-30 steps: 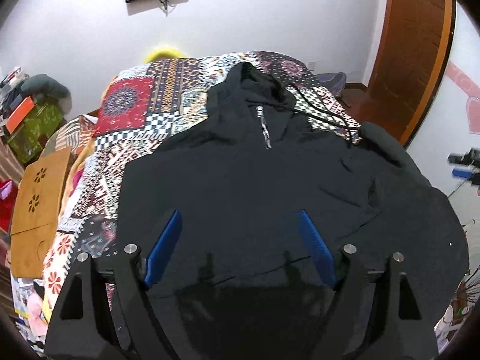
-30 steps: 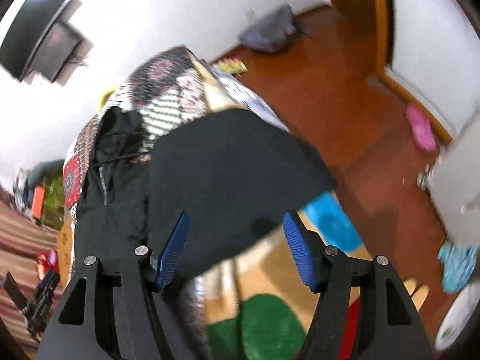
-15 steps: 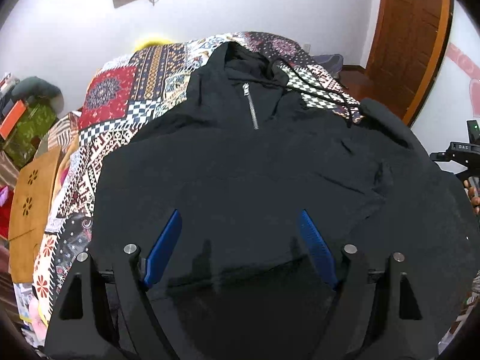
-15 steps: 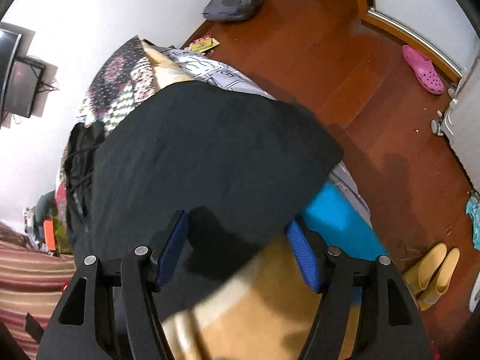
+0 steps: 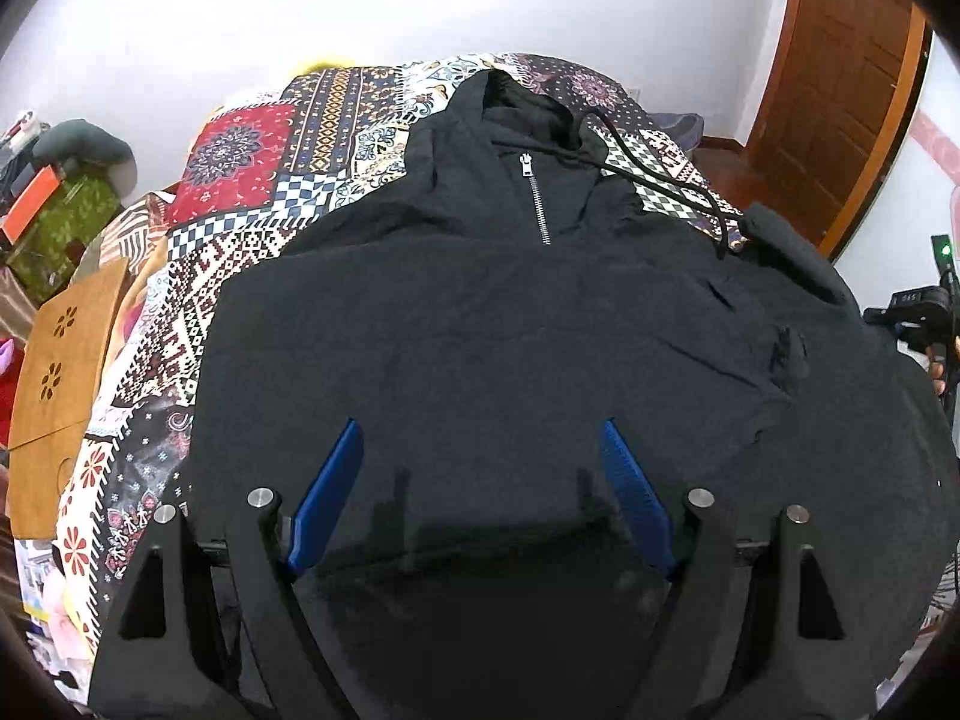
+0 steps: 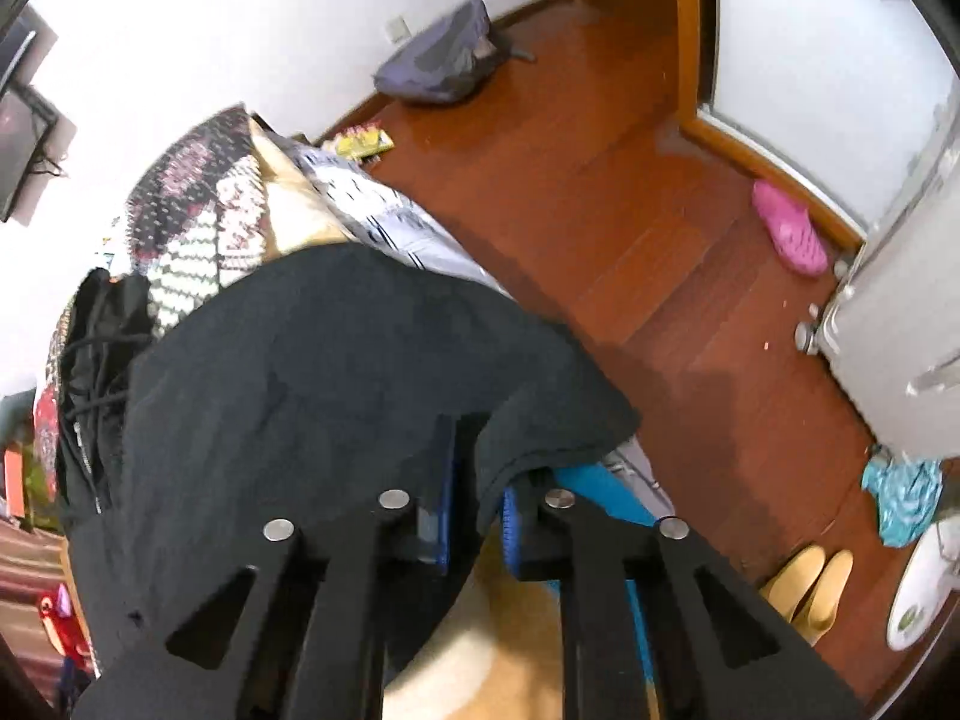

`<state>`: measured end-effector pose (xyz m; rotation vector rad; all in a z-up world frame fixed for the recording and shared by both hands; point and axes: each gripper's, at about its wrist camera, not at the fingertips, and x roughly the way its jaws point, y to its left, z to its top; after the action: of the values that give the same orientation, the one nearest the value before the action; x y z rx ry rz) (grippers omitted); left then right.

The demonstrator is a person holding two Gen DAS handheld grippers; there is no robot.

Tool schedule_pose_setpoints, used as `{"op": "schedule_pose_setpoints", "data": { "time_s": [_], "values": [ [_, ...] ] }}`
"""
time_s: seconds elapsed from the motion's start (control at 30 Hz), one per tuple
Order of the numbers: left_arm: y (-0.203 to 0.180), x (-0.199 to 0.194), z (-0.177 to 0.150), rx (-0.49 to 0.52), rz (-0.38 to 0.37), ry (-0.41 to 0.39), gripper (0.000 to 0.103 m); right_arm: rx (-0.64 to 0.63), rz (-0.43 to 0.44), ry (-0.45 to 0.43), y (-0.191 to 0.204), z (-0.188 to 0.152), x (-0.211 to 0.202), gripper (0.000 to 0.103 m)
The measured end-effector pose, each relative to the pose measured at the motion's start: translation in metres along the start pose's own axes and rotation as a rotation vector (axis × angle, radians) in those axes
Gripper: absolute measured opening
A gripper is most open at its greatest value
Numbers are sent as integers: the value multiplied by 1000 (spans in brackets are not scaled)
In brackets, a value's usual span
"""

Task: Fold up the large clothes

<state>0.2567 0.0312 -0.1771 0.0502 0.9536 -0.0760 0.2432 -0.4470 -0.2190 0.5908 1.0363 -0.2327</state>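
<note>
The black hoodie (image 5: 510,324) lies spread front-up across the patterned bedspread (image 5: 252,180), its hood at the far end from the left gripper (image 5: 483,456) and its short metal zipper (image 5: 534,198) running down from the collar straight ahead of that gripper. The left gripper hangs over the lower body of the garment with its blue pads (image 5: 327,498) standing wide apart, nothing between them but the dark cloth lying flat beneath; whether the fingertips touch the fabric cannot be told. A drawstring (image 5: 678,186) trails off the hood toward the right of this gripper, and beyond it a sleeve (image 5: 786,246) drapes over the bed's edge near the wooden door (image 5: 840,60). To the left of the gripper a brown board (image 5: 66,372) with flower cut-outs leans beside the bed. The right gripper (image 6: 477,480) has just been closing, and its jaws now stand pressed close together, pinching a fold of the hoodie's (image 6: 336,378) edge where the cloth hangs off the side of the bed. Past that gripper lies the reddish wooden floor (image 6: 600,192), with a grey bag (image 6: 444,60) against the far wall, a pink slipper (image 6: 789,228) ahead to the right, and a pair of yellow slippers (image 6: 810,588) close on its right side.
</note>
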Motion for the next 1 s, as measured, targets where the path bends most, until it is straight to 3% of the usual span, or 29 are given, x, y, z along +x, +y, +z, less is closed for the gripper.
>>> {"op": "schedule_pose_setpoints", "data": {
  "time_s": [0.23, 0.5, 0.63, 0.77, 1.0],
  "values": [
    [13, -14, -3, -13, 0, -29, 80, -157, 47, -172, 47, 6, -83, 8],
    [29, -34, -13, -25, -9, -74, 80, -389, 166, -251, 143, -20, -140, 8],
    [36, -40, -20, -22, -25, -81, 80, -487, 209, -223, 189, -48, -137, 8],
    [47, -47, -29, -32, -41, -86, 80, -569, 229, -133, 228, -79, -109, 8],
    [64, -53, -46, -51, -32, -82, 81, -683, 178, 50, 257, -137, -50, 8]
  ]
}}
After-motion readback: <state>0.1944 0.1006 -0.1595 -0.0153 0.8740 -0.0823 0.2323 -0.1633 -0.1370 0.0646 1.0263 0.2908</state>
